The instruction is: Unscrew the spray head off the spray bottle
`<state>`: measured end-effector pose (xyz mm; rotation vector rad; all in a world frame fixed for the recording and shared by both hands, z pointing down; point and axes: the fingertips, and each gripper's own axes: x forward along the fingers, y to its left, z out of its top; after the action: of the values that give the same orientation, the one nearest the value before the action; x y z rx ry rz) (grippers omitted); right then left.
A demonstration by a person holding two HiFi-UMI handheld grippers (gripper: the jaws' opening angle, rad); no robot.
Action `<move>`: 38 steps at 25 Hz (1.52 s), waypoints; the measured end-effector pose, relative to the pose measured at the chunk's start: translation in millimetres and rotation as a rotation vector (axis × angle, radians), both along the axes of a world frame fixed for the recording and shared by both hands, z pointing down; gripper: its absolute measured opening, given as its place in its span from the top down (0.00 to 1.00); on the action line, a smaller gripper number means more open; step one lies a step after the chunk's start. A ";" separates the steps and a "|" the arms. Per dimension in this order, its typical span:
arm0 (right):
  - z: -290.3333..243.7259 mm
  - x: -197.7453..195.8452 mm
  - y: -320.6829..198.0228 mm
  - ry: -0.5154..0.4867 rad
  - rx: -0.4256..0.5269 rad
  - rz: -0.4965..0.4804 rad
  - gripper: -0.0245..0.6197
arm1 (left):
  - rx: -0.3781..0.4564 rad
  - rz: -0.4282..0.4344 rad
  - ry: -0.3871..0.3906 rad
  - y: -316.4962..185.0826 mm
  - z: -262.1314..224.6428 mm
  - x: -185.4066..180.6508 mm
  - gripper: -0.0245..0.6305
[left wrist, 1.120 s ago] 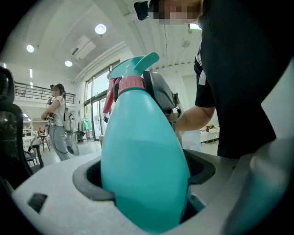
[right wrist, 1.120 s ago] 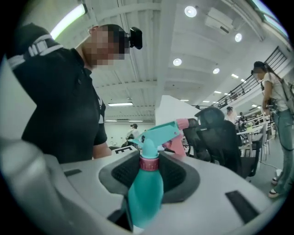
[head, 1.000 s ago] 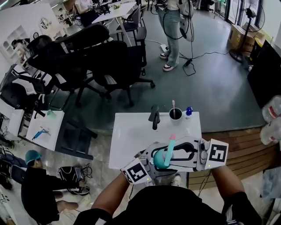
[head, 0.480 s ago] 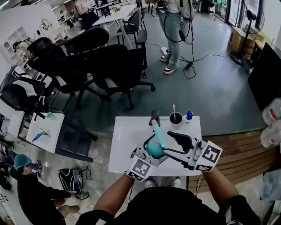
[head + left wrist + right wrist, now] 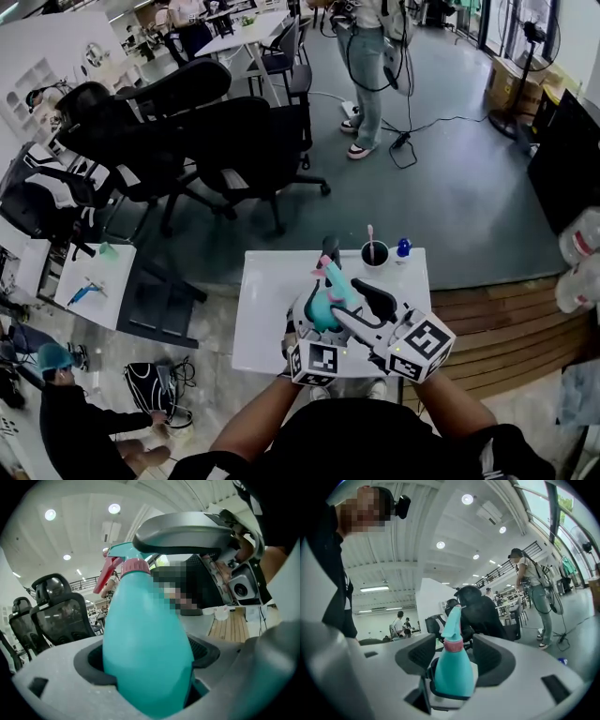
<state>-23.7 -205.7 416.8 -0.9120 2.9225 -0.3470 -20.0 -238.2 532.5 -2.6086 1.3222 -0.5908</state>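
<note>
Spray bottle, teal, was held over the middle of the tabletop, above its near half. The left gripper had its fingers pressed on the bottle's wide body, as that gripper's view showed. A second before, the bottle hung nearer the near edge with its neck pointing straight away. Now it sat farther in and leaned toward the far left corner. The spray head, with its pink collar and trigger, was still on the neck. The right gripper lay just to the bottle's right. Earlier its fingers stood around the head. They had just been opening and were now spread wide, with the bottle in the gap between them but untouched by either pad. Along the far edge stood a dark object, a cup and a small blue item, all unmoved. Beyond the tabletop were office chairs and a standing person.
</note>
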 end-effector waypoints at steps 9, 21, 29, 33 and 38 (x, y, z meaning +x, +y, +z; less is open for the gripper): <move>-1.0 -3.8 -0.1 0.052 -0.030 -0.018 0.75 | 0.021 0.039 0.013 8.9 -8.6 12.4 0.26; -27.6 -1.1 51.1 0.080 0.188 -0.362 0.75 | 0.043 0.496 0.058 61.0 -26.9 40.6 0.26; -40.0 7.1 92.8 0.105 0.232 -0.703 0.75 | -0.017 0.841 0.058 115.9 -42.1 54.9 0.26; -38.4 7.5 93.5 0.129 0.241 -0.759 0.75 | -0.041 0.886 0.098 119.6 -44.5 57.3 0.26; -27.3 0.9 60.3 0.072 0.206 -0.547 0.61 | -0.016 0.565 0.098 59.8 -23.9 39.1 0.26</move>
<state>-22.9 -145.4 389.5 -0.0893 3.1502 -0.0282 19.1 -178.4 508.6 -2.8612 0.5398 -0.3797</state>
